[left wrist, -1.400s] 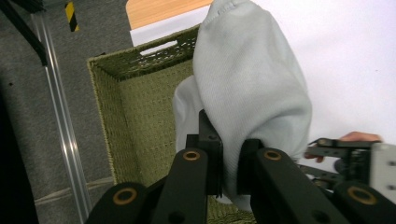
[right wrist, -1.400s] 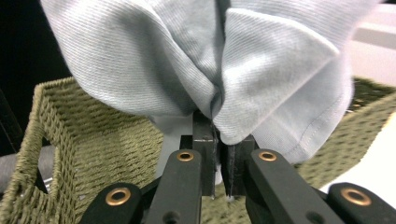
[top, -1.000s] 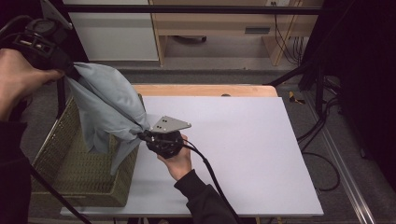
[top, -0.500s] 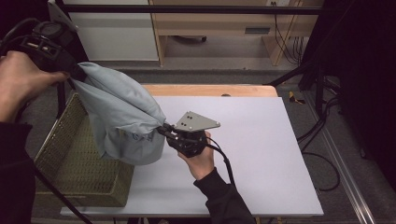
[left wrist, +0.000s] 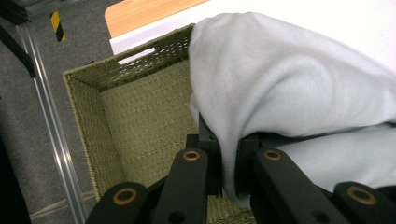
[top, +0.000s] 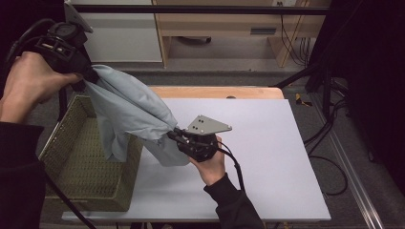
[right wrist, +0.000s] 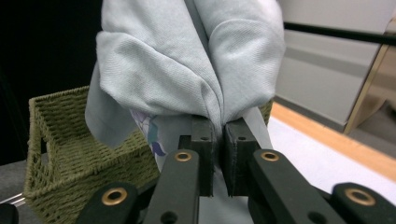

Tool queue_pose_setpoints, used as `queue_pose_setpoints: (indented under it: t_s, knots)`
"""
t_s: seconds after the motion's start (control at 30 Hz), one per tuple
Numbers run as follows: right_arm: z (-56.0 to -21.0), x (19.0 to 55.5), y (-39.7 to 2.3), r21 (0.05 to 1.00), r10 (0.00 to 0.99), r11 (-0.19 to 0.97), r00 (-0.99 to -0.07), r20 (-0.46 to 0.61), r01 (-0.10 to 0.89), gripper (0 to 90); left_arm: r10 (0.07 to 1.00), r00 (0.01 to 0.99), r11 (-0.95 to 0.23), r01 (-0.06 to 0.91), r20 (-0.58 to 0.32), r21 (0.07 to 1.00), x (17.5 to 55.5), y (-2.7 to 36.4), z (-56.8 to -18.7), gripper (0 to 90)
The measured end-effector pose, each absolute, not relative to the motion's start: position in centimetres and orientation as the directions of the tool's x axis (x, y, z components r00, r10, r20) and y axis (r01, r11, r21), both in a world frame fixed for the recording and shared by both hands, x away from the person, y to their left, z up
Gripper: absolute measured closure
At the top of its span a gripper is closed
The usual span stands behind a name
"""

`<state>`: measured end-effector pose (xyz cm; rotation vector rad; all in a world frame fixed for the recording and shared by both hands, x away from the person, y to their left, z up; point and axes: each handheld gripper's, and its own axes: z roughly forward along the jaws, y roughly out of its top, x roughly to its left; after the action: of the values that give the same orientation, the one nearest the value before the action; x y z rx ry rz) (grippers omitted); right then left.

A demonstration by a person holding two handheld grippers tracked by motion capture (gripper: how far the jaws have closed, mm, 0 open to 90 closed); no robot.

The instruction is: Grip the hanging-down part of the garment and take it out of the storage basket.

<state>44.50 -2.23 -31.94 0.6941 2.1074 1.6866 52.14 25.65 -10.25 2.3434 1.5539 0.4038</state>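
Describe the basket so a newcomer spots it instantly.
Start at the white table and go to its left edge. There sits the basket: open-topped, rectangular, olive-green woven, with a slot handle in its end wall. A pale grey cloth, held by both grippers, hangs partly over it.

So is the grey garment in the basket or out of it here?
Mostly out: the grey garment hangs between the left gripper and right gripper, one end drooping over the basket wall.

We see pale grey-blue cloth (top: 129,109) with a purple-blue print patch | olive-green woven basket (top: 76,167) | white table top (top: 267,157), light wood edge | black gripper jaws, brass-coloured rivets | black sleeves (top: 234,205)
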Motion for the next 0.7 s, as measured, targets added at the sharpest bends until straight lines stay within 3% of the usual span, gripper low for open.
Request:
queue_pose_setpoints:
  t_s: [0.37, 0.53, 0.7]
  knots:
    - [-34.6, 45.0, -1.7, 0.969, 0.542, 0.147, -0.836, 0.090, 0.200, 70.9, 0.923, 0.377, -0.375, 0.841, 0.076, 0.391, 52.3, 25.4, -10.8, 85.3]
    - [-34.2, 44.3, -2.8, 0.976, 0.537, 0.128, -0.839, 0.083, 0.179, 57.5, 0.922, 0.379, -0.376, 0.838, 0.073, 0.395, 52.3, 25.4, -10.9, 85.3]
    - [-34.1, 44.0, -4.6, 0.983, 0.578, 0.084, -0.812, 0.084, 0.162, 35.3, 0.920, 0.386, -0.382, 0.835, 0.071, 0.396, 52.2, 25.5, -10.9, 85.3]
